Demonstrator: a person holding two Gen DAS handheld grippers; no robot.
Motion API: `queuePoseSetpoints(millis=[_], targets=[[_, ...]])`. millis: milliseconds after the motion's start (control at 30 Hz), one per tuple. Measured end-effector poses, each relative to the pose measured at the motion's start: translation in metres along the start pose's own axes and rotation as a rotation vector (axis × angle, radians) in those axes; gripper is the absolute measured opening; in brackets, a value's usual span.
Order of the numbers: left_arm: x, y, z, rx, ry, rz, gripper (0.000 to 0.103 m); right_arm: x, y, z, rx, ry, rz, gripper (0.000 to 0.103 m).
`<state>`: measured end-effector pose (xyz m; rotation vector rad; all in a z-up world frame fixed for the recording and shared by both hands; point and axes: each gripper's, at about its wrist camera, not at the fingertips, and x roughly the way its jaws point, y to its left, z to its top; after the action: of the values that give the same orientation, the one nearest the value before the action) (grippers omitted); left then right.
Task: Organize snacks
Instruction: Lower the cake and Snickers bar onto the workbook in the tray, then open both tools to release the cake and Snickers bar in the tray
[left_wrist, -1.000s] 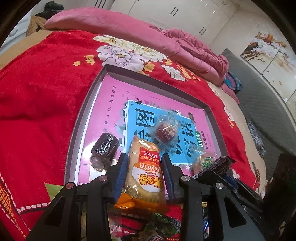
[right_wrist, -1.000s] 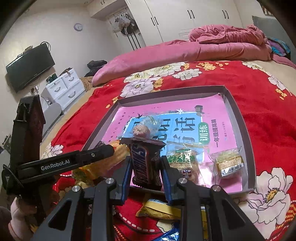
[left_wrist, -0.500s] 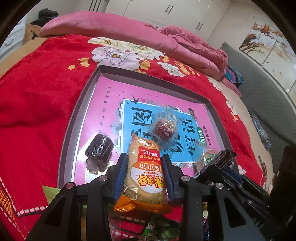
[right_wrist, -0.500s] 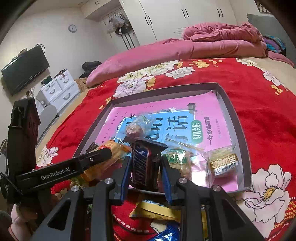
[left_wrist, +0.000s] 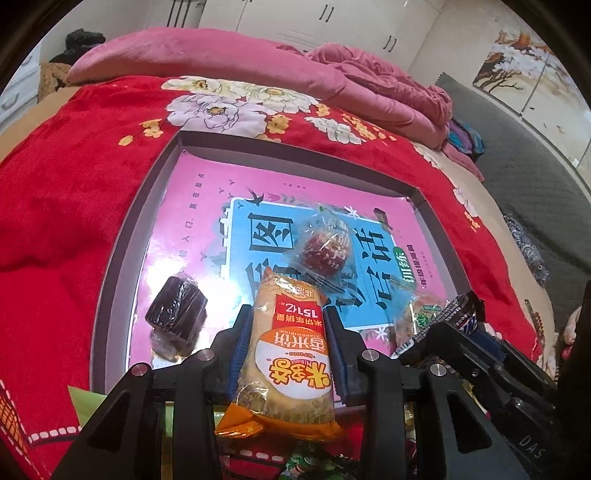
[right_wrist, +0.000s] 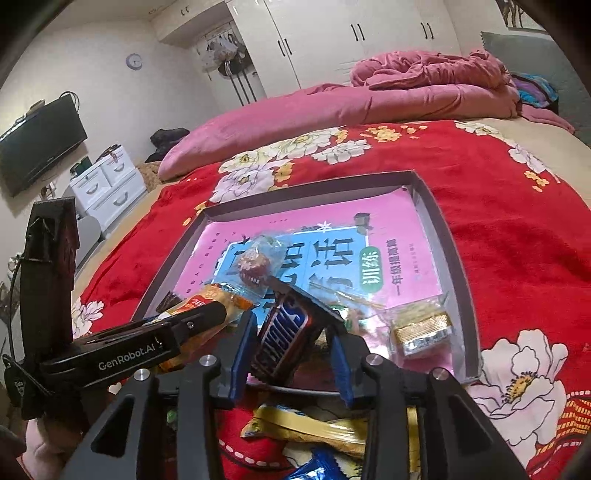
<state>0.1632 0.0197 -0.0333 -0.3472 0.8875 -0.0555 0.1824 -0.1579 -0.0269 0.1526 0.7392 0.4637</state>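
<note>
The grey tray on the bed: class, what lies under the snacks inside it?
A pink and blue book lines the grey tray; wrapped snacks rest on its cover. The tray floor beneath is hidden.

Red bed blanket (left_wrist: 55, 206) with white and yellow flowers. Grey shallow cardboard tray (left_wrist: 122, 254), lined pink and blue. Orange-and-red plastic rice cracker packet (left_wrist: 288, 354). Dark brown chocolate bar wrapper (right_wrist: 284, 328), blue lettering.

Two near, downward views; shared tray (left_wrist: 122, 258)
</note>
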Motion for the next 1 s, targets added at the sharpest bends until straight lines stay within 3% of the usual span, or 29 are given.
queuePoseSetpoints(millis=[100,367,1000], targets=[[0.001,-0.001,0.001,0.013,-0.004,0.009,0.037,0.0,-0.007,0.0,0.024,0.0,-0.018,0.046],[0.005,0.002,0.004,0.005,-0.009,0.019,0.037,-0.002,-0.022,0.0,0.083,-0.003,-0.04,0.046],[-0.004,0.011,0.01,-0.019,-0.047,0.031,0.037,-0.009,-0.018,0.002,0.034,-0.031,-0.073,0.05]])
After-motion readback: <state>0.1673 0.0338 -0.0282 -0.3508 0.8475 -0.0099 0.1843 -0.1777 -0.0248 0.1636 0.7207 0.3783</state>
